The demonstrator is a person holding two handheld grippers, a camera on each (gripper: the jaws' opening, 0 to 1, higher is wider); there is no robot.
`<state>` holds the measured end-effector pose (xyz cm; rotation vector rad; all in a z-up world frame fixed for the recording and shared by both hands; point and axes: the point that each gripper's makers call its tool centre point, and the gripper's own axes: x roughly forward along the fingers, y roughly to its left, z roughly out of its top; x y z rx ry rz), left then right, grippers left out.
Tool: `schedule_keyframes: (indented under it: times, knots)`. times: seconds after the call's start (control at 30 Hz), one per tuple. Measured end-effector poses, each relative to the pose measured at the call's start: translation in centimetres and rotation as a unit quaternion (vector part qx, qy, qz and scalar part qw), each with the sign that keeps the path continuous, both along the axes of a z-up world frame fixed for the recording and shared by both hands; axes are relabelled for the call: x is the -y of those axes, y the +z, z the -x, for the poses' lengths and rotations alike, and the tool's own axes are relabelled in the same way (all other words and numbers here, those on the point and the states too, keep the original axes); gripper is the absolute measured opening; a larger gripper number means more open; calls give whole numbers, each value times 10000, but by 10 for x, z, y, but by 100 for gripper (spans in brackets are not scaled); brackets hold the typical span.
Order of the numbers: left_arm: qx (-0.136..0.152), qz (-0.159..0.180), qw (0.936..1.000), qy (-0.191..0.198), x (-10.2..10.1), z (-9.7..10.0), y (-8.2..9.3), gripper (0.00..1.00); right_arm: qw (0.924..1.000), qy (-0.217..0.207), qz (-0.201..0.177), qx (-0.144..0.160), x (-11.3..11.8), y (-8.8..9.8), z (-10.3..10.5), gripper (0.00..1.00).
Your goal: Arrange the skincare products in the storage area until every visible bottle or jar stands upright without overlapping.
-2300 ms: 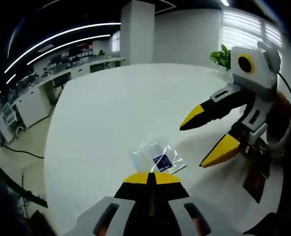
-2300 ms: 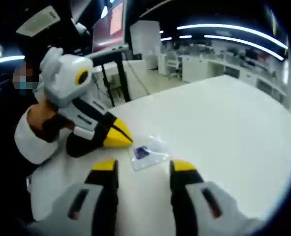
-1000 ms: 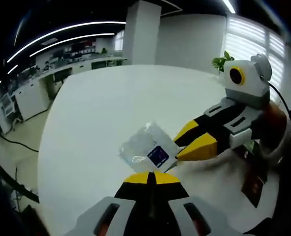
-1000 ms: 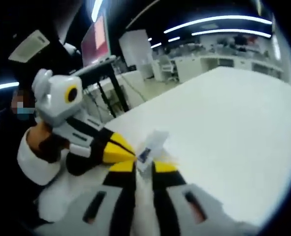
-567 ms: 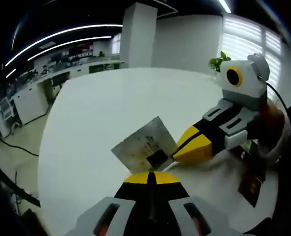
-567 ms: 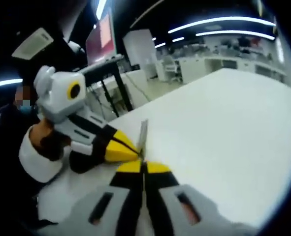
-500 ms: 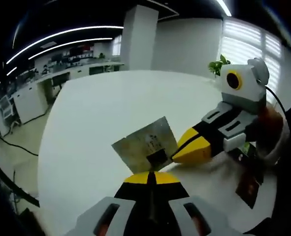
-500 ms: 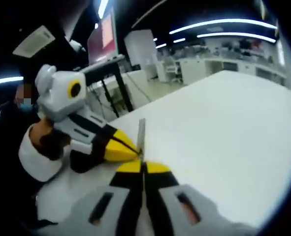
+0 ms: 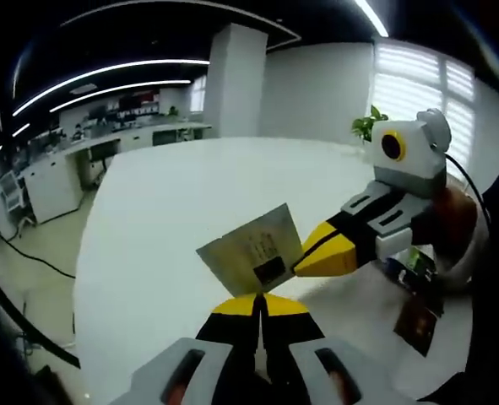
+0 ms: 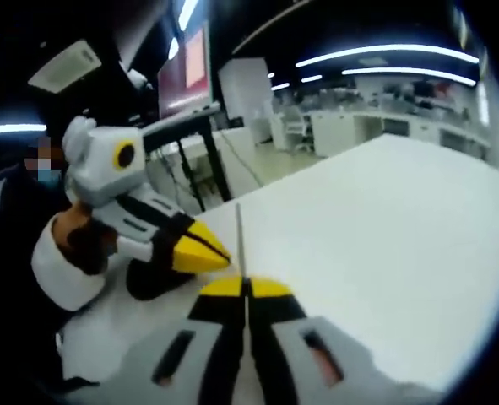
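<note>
A: Item one, nearest — left gripper [image 9: 258,301], jaws pressed together, pinching nothing, tips just under the sachet [image 9: 253,256].

B: Item two — right gripper [image 10: 246,287], jaws closed on the sachet's edge; in its own view the packet rises edge-on from the tips.

A: Position: sachet lifted off the white table [image 9: 148,219], held tilted, flat face toward the left gripper.

B: Judgement — right gripper controls it; beyond, desks and a column [image 9: 232,80].

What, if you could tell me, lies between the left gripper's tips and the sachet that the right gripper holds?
Nothing but bare white table shows between them: in the left gripper view, the left gripper sits just under the sachet, which the right gripper pinches.
</note>
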<state>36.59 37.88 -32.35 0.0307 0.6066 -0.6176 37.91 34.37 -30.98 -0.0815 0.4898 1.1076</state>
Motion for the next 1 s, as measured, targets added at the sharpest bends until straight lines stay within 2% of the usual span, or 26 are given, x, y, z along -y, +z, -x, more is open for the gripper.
schedule_keyframes:
  times: [0.1, 0.3, 0.43, 0.53, 0.6, 0.67, 0.77, 1.0]
  knots:
    - [53, 179, 9998, 24, 2, 3, 5, 0, 9995, -128, -270, -31, 1, 10, 0, 0]
    - [166, 454, 9988, 109, 2, 8, 13, 1, 9988, -149, -462, -4, 4, 22, 6, 0]
    - [189, 805, 9964, 205, 1, 12, 20, 2, 9978, -150, -645, 18, 6, 33, 12, 0]
    - [266, 1171, 9925, 219, 5, 15, 28, 4, 9969, -134, -779, 44, 6, 40, 16, 0]
    - [294, 1523, 9877, 205, 10, 19, 34, 7, 9963, -78, -851, 25, 6, 44, 20, 0]
    - [350, 1698, 9845, 264, 9, 21, 38, 10, 9958, -62, -913, 58, 6, 49, 24, 0]
    - [486, 1724, 9832, 344, 5, 24, 44, 11, 9944, -37, -1053, 30, 6, 56, 29, 0]
    - [625, 2076, 9752, 439, 3, 31, 57, 14, 9897, 14, -1410, -230, 6, 65, 42, 0]
